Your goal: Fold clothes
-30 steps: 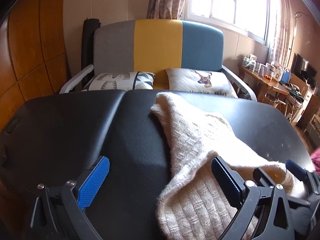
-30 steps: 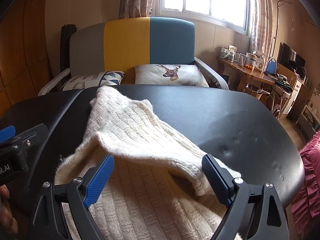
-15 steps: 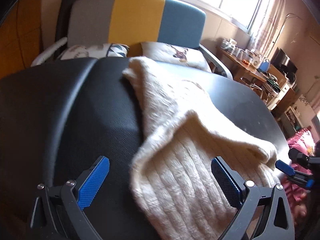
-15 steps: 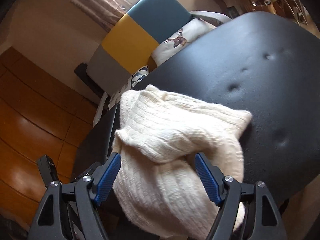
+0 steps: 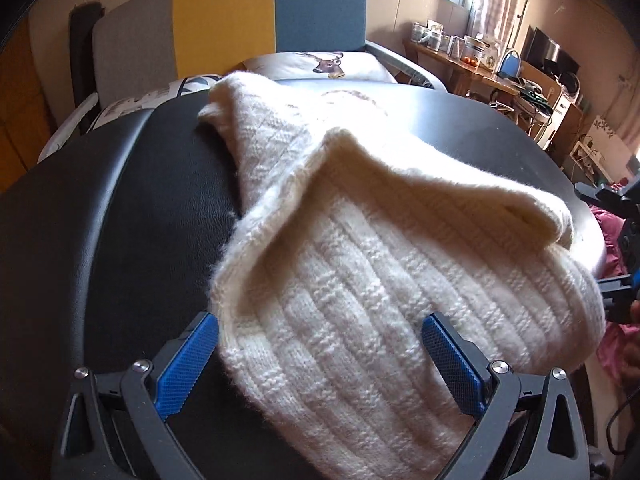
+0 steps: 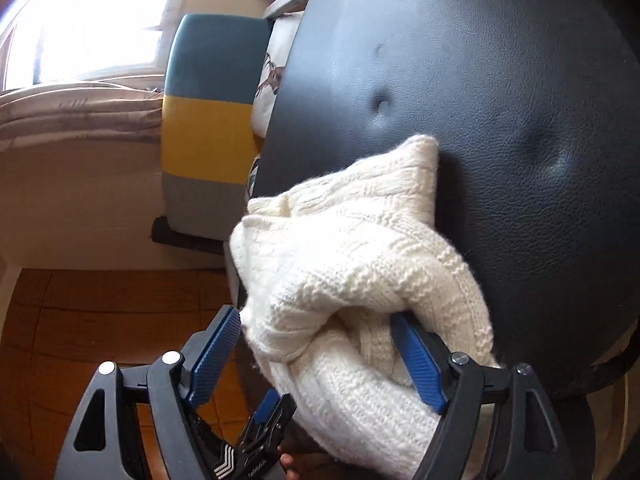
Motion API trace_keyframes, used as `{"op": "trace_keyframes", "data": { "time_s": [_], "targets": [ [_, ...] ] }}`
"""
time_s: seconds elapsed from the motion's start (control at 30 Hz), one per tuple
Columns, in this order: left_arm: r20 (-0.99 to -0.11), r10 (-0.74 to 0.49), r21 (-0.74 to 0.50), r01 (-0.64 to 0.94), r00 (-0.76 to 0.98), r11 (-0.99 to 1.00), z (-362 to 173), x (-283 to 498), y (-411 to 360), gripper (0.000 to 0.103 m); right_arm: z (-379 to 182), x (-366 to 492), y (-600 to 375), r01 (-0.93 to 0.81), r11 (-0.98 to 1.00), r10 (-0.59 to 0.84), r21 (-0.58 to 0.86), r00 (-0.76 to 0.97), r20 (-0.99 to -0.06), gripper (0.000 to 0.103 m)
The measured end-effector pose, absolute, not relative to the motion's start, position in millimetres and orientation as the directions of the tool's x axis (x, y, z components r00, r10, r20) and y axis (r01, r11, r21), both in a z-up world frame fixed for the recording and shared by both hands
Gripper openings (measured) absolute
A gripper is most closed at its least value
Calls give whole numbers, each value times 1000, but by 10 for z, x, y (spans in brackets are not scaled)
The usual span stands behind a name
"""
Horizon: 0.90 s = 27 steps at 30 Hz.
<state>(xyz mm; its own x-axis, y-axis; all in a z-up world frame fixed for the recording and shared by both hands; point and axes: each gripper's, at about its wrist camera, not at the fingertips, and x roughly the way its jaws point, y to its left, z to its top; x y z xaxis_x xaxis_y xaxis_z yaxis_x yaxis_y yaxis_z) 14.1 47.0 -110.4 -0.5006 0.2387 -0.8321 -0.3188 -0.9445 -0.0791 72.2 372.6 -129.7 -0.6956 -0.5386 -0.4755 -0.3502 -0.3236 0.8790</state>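
A cream knit sweater (image 5: 360, 264) lies on the black padded table (image 5: 132, 208), its top layer folded over diagonally. My left gripper (image 5: 320, 360) is open, low at the near hem, and the ribbed fabric spreads between its blue pads (image 5: 188, 360). In the right wrist view, which is rolled sideways, the bunched sweater (image 6: 340, 256) fills the gap of my right gripper (image 6: 316, 356); that gripper stands open at the table's edge, with fabric against both pads (image 6: 416, 364). The right gripper (image 5: 616, 240) also shows at the left view's right margin.
A grey, yellow and blue sofa back (image 5: 228, 24) with cushions (image 5: 320, 64) stands behind the table. A cluttered wooden desk (image 5: 472, 60) is at the right. Dimples mark the bare table top (image 6: 500, 100). Wooden floor (image 6: 80, 320) lies below the edge.
The right gripper rolled onto its side and came in around the sweater's bunched edge. The left gripper closed in on the near hem, so fabric now lies between its fingers.
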Motion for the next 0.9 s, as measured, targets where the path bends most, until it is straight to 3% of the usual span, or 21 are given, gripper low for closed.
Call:
{"op": "trace_keyframes", "data": {
  "time_s": [0.17, 0.33, 0.5, 0.67, 0.9],
  "targets": [
    [-834, 231, -80, -304, -501, -949, -1226, 128, 439, 103, -1094, 753, 3726, -297, -487, -469, 822, -704, -533, 80],
    [-838, 214, -63, -300, -502, -952, -1260, 126, 461, 103, -1051, 811, 3742, -373, -645, -314, 667, -666, -677, 80],
    [-851, 281, -184, -249, -443, -951, -1343, 46, 356, 103, -1208, 857, 3792, -312, -677, -347, 666, -663, -663, 77],
    [-831, 288, -181, -258, -476, -949, -1356, 121, 378, 103, -1334, 733, 3602, -269, -762, -339, 589, -610, -716, 38],
    [-844, 288, -198, -237, -452, -951, -1317, 97, 352, 103, -1441, 710, 3532, -244, -789, -330, 563, -605, -725, 48]
  ]
}}
